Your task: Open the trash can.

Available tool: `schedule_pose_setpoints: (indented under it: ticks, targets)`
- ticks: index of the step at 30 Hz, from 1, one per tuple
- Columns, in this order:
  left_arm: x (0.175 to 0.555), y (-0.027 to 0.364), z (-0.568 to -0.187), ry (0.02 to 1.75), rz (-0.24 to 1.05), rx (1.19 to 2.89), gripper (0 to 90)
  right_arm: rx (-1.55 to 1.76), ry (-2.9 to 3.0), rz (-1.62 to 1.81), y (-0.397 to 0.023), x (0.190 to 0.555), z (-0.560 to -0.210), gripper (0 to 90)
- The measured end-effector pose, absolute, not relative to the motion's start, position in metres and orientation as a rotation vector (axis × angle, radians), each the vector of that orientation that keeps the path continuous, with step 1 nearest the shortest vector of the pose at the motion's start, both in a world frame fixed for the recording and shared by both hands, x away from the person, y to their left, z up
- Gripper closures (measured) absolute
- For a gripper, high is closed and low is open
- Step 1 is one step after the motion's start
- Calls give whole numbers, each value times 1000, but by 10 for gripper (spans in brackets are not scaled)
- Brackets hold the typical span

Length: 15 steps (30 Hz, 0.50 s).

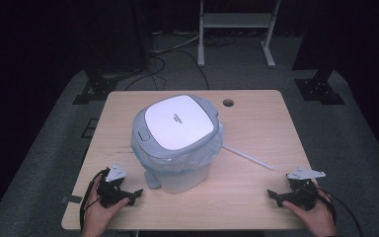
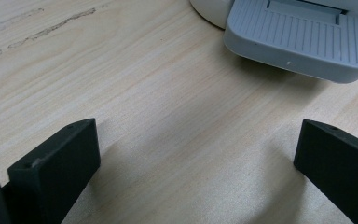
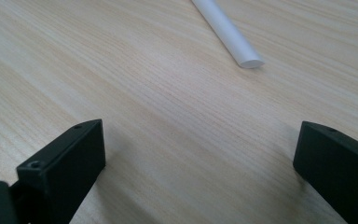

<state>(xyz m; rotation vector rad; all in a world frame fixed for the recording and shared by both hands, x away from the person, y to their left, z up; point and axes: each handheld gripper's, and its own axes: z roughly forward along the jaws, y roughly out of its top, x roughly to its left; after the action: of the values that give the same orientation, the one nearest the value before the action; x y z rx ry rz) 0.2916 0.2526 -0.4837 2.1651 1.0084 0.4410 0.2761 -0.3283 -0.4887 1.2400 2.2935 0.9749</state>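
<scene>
Dark floor and cabling ring the pale wooden table (image 1: 256, 197) where I sit with a gripper in each hand. Between my hands and a little ahead of them stands the pedal bin (image 1: 177, 143), white lid (image 1: 177, 121) down, its clear liner (image 1: 212, 148) bunched around the rim. Its grey foot pedal (image 2: 303, 37) juts toward my left gripper (image 1: 134, 193), just ahead and to the right of those jaws, which stand wide apart over bare wood with nothing between them. My right gripper (image 1: 274, 196) is released too, jaws spread and empty; a thin white stick (image 3: 226, 30) lies ahead of it, its near end just beyond the jaws, the far end running back toward the bin.

I judge the risks start with that pedal: if I press down on it off-centre with one jaw, the light bin could tip or skid away from me, since nothing braces it. The lid would then swing up fast, and a gripper held above it could get knocked. The loose liner might snag a jaw corner and drag out. Going for the stick, flat on wood, my jaws may scrape and flick it off sideways.
</scene>
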Motion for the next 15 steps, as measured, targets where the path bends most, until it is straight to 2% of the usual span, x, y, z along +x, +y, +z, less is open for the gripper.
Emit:
schedule_pose_setpoints:
  ticks: [5, 6, 7, 9, 10, 11, 12, 15]
  targets:
    - [291, 253, -483, 999, 443, 2158, 6, 1213, 2312, 978, -328, 276, -489, 8]
    - [290, 255, -482, 984, 448, 2142, 94, 1213, 2314, 979, -328, 276, -489, 8]
    - [290, 255, -482, 984, 448, 2142, 131, 1213, 2314, 979, -328, 276, -489, 8]
    - [290, 255, -482, 974, 448, 2140, 144, 1212, 2314, 979, -328, 276, -489, 8]
    - [289, 255, -482, 970, 447, 2133, 226, 1212, 2314, 979, -328, 276, -489, 8]
    - [289, 255, -481, 954, 447, 2128, 226, 1212, 2314, 979, -328, 276, -489, 8]
    - [289, 256, -481, 941, 444, 2124, 310, 1212, 2314, 979, -328, 276, -489, 8]
    - [288, 256, -481, 927, 441, 2119, 363, 1212, 2313, 979, -328, 276, -489, 8]
